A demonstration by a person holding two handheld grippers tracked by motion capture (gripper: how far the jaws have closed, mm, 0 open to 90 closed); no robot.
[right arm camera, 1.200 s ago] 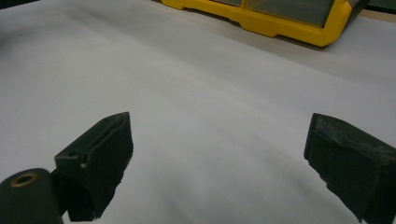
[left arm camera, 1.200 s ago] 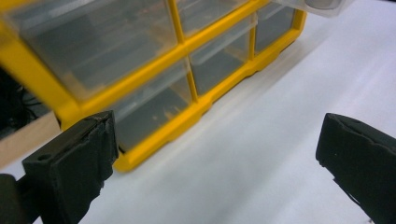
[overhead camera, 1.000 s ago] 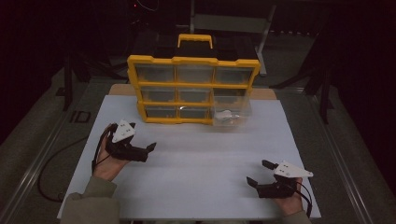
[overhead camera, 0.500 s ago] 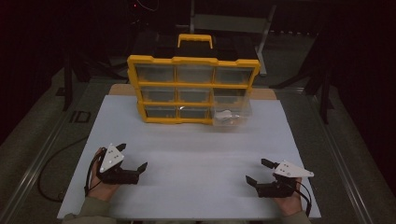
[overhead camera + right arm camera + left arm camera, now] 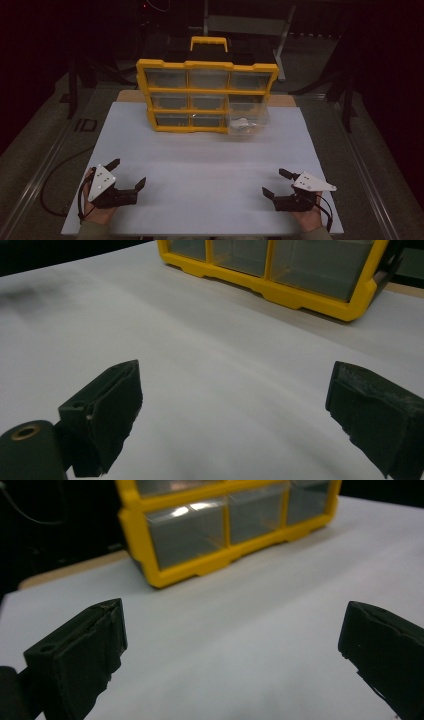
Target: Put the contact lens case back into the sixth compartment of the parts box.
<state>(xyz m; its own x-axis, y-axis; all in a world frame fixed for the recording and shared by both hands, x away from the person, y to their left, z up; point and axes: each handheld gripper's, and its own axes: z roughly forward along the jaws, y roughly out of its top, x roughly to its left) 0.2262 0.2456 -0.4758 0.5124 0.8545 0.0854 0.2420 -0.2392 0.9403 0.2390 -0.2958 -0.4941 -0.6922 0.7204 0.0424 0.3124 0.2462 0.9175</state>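
I held my left gripper point(image 5: 127, 174) low at the near left corner of the white table point(image 5: 210, 165), its jaws spread wide with nothing between them; in the left gripper view my left fingers point(image 5: 82, 650) framed bare white surface, with the yellow drawer cabinet point(image 5: 206, 95) well ahead; my right gripper point(image 5: 275, 182) sat at the near right corner, jaws likewise wide apart and holding nothing; the right gripper view showed one of its fingers point(image 5: 105, 410) over plain tabletop, the cabinet's yellow base across the top of that view; both grippers were well apart from each other and from the cabinet, which stood upright at the far middle of the table; a clear drawer point(image 5: 246, 120) stuck out from its lower right compartment, something small and pale inside it that I could not make out.
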